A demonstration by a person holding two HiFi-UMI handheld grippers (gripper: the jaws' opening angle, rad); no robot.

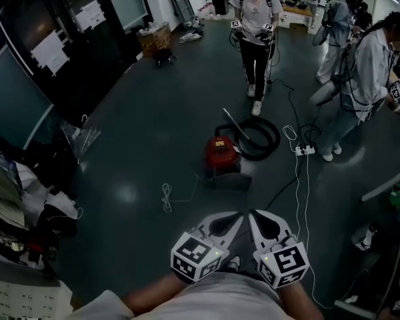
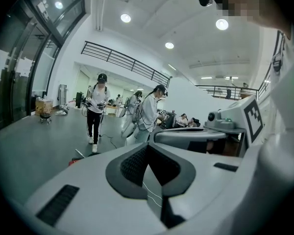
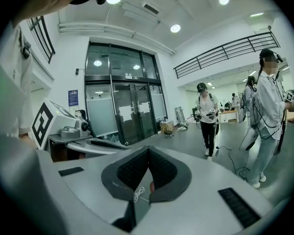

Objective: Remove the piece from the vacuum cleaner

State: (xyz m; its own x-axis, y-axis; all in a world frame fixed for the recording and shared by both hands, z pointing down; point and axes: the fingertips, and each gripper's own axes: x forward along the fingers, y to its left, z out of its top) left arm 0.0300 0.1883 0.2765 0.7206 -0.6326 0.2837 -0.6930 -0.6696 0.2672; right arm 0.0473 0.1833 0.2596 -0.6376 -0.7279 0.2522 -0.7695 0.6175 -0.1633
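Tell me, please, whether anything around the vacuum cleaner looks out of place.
A small white cord lies bundled by itself on the floor left of the red vacuum cleaner, connected to nothing visible; otherwise nothing stands out.

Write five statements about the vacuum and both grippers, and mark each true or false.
1. The vacuum is red. True.
2. Its hose lies coiled on the floor. True.
3. The left gripper grips the hose. False: its jaws are together on nothing, and it is held well short of the vacuum.
4. The right gripper is wide open. False: its jaws are shut and empty.
5. In the head view, a white cord lies on the floor to the left of the vacuum. True.
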